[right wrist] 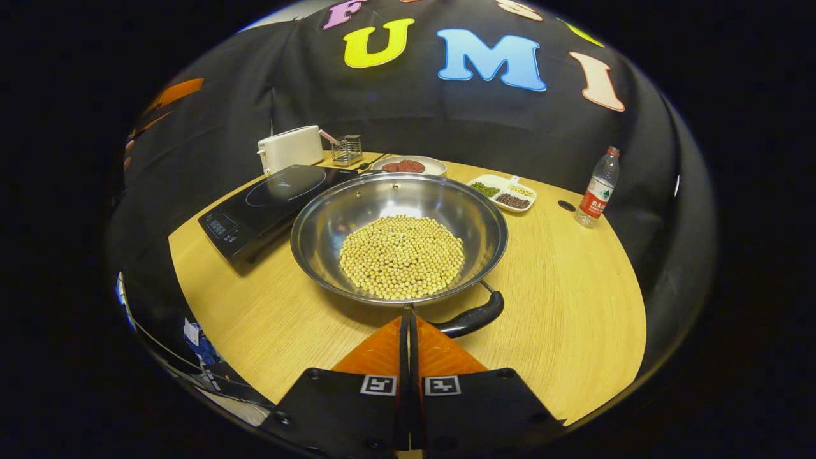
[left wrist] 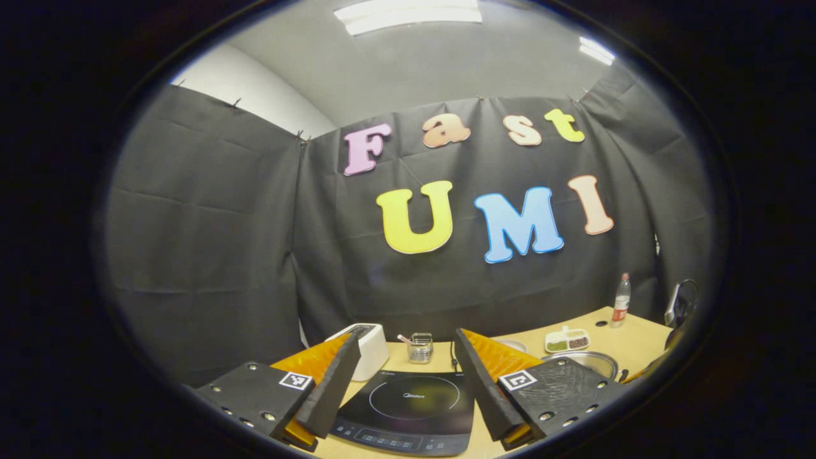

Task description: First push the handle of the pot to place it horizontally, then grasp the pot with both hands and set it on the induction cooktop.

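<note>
A steel pot (right wrist: 395,213) holding a heap of yellow beans (right wrist: 401,255) stands mid-table in the right gripper view. Its black handle (right wrist: 475,317) curves along the near rim. My right gripper (right wrist: 408,315) is shut, with nothing between its fingers; its tips lie at the pot's near rim, just left of the handle. The black induction cooktop (right wrist: 271,201) lies left of the pot. In the left gripper view my left gripper (left wrist: 405,338) is open, held above the cooktop (left wrist: 408,411), and the pot's rim (left wrist: 590,362) peeks out behind the right finger.
A white toaster (right wrist: 290,148) and a wire holder (right wrist: 347,150) stand behind the cooktop. A plate with red food (right wrist: 408,166), a divided dish of beans (right wrist: 503,191) and a water bottle (right wrist: 596,188) sit at the back and right. Bare wooden table (right wrist: 574,319) lies to the right.
</note>
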{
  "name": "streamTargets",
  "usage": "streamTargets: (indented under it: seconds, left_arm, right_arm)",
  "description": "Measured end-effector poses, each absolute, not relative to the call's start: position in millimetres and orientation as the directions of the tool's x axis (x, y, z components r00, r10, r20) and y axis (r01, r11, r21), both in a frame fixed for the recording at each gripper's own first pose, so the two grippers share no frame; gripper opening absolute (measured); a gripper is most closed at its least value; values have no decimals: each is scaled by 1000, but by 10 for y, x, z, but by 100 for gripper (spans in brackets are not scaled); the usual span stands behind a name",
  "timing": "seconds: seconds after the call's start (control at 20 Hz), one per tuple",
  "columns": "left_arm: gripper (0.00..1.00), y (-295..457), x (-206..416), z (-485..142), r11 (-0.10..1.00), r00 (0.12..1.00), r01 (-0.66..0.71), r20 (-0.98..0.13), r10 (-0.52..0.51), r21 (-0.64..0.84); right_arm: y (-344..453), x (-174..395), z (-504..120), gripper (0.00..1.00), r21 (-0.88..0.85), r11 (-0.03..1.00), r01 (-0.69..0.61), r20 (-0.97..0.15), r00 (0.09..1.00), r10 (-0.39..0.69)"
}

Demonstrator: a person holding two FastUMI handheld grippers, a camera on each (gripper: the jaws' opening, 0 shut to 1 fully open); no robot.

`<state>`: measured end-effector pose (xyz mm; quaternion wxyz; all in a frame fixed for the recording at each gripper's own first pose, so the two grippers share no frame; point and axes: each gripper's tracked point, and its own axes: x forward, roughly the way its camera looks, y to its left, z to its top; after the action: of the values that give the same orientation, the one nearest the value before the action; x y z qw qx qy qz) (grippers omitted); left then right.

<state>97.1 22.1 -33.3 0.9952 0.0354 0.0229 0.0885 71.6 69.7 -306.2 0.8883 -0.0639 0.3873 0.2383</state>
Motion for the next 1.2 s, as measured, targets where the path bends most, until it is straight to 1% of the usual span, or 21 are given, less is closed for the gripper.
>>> streamTargets:
  seconds: [0.3, 0.35, 0.45, 0.7, 0.9, 1.0, 1.05, 1.1, 1.2]
  left_arm:
    - [88, 55, 1109, -406, 984, 984, -170, -50, 173, 58]
    - [88, 26, 1111, -405, 984, 984, -170, -49, 172, 57]
    - [88, -6, 1142, -414, 984, 983, -172, -47, 175, 54]
    - [88, -56, 1204, -468, 982, 982, -181, -53, 184, 44]
    - [88, -84, 1234, -522, 981, 979, -190, -61, 192, 44]
    - [88, -110, 1248, -549, 980, 978, -193, -70, 196, 41]
    - [90, -121, 1257, -577, 980, 978, -194, -74, 197, 41]
    - [90, -126, 1263, -583, 980, 977, -196, -76, 199, 43]
    - [89, -135, 1267, -592, 978, 976, -202, -77, 205, 45]
  right_arm:
    - [584, 808, -3116, 2, 72, 879, -472, -735, 570, 367]
    - [549, 823, -3125, 0, 70, 879, -471, -737, 569, 363]
    - [492, 864, -3151, 2, 61, 879, -473, -743, 566, 356]
    - [362, 976, -3187, 2, 68, 891, -448, -762, 553, 336]
    - [265, 1094, -3237, 2, 47, 893, -448, -779, 543, 314]
    - [235, 1144, -3254, 0, 39, 893, -448, -781, 544, 307]
    - [227, 1170, -3266, 2, 36, 893, -449, -782, 544, 305]
    - [204, 1185, -3256, 0, 34, 892, -450, -784, 541, 303]
    - [183, 1234, -3274, 0, 32, 893, -449, -789, 537, 298]
